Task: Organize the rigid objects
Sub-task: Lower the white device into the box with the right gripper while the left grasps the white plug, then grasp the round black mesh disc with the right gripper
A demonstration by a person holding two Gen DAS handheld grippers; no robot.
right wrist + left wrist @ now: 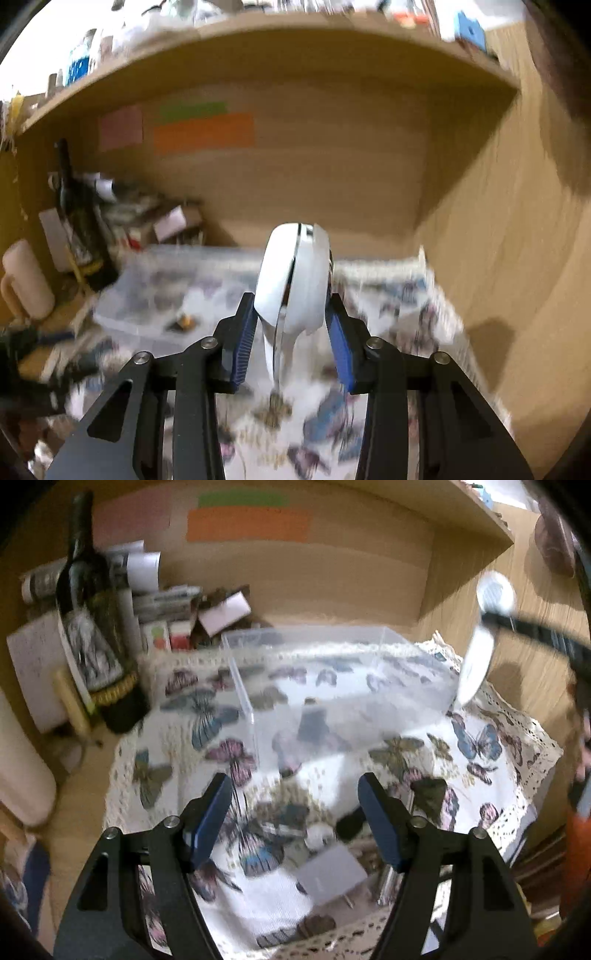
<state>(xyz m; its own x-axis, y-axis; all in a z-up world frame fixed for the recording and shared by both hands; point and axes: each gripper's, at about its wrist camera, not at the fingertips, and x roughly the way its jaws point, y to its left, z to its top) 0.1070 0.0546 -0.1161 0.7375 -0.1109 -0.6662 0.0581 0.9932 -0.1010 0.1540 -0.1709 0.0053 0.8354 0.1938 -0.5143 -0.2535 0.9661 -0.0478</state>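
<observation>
Gripping a white mouse (291, 273), right hand-held gripper (291, 321); left hand-held gripper (295, 805) gapes empty.

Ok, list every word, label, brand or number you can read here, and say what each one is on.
No text can be read in either view.
Wine bottle label: print too blurred.
Orange paper and green paper on the back wall: no visible writing.
Stacked papers behind the clear box: too blurred.
White mouse in the right gripper: no marking visible.
</observation>
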